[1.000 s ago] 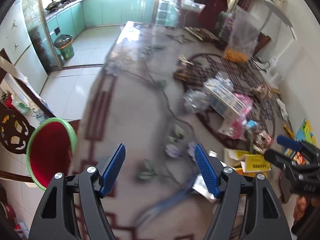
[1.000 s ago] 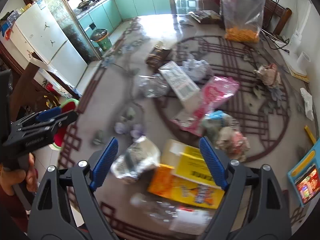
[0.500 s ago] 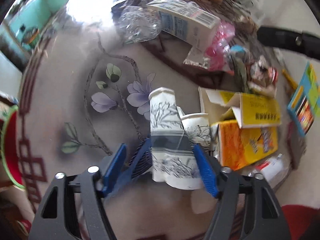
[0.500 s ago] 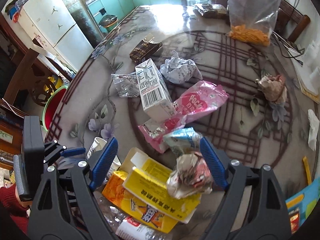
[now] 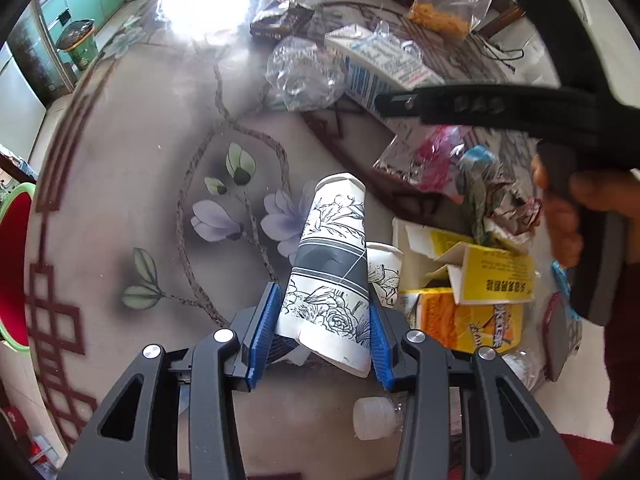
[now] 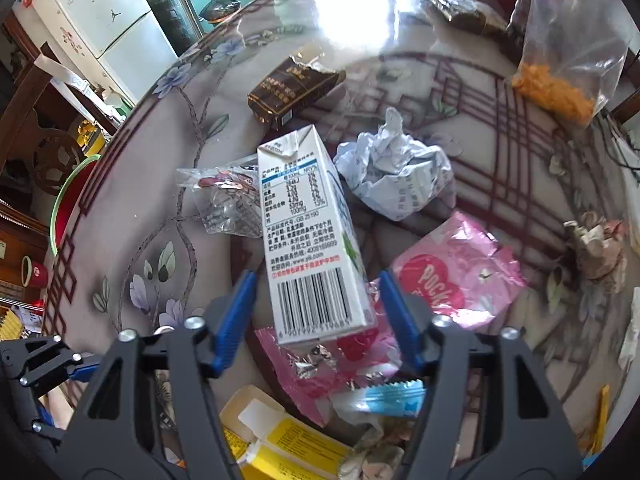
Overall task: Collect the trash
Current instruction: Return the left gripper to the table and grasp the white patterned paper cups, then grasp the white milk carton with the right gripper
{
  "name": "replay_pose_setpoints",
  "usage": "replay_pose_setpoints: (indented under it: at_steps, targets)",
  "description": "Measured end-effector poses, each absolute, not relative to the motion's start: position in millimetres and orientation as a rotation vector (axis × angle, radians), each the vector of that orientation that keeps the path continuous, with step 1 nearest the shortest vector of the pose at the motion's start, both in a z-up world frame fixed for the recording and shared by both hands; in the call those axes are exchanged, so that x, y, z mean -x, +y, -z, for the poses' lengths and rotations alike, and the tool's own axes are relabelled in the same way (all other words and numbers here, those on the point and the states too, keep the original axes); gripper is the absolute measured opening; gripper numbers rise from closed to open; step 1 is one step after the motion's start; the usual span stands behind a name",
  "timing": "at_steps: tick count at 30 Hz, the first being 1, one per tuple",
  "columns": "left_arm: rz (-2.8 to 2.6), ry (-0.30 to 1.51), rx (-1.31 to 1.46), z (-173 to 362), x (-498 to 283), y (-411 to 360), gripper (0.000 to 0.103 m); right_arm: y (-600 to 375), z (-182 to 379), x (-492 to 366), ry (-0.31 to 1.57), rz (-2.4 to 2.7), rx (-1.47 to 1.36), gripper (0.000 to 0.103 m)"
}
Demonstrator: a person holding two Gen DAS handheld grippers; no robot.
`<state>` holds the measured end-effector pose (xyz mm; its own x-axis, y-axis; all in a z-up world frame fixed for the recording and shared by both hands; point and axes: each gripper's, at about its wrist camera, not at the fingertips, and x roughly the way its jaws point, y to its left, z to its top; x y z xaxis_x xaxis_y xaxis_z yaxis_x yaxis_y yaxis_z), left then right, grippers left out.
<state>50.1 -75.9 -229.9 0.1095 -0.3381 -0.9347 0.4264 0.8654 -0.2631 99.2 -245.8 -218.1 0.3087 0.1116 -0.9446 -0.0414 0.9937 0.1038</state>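
My left gripper [image 5: 322, 332] is shut on a white paper cup [image 5: 332, 268] printed with dark flowers, lying on its side on the table. A second paper cup [image 5: 383, 274] lies just right of it. My right gripper [image 6: 318, 318] is open, its blue fingers either side of a white milk carton [image 6: 308, 236] that lies on a pink Pocky wrapper [image 6: 452, 276]. The carton also shows in the left wrist view [image 5: 376, 68], partly behind the right gripper's body.
Yellow boxes [image 5: 476, 280], a plastic bottle [image 5: 380, 418], crumpled paper [image 6: 396, 172], a clear wrapper [image 6: 228, 196], a brown packet [image 6: 292, 88] and a bag of orange snacks [image 6: 556, 92] litter the table. A red bin with green rim [image 5: 12, 268] stands at the left edge.
My left gripper dropped toward the table and closed on the flowered paper cup. My right gripper moved forward over the litter until its open fingers flank the milk carton.
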Motion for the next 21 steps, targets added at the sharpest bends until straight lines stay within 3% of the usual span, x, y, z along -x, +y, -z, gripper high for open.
replay_pose_setpoints:
  at_steps: [6,21]
  targets:
    - [0.524,1.291,-0.058,207,-54,-62,0.039,-247,202,-91,1.193,-0.106,-0.088,0.039]
    - [0.472,1.095,0.013,133,-48,-41,0.039,-216,92,-33,0.929,-0.075,-0.036,0.039]
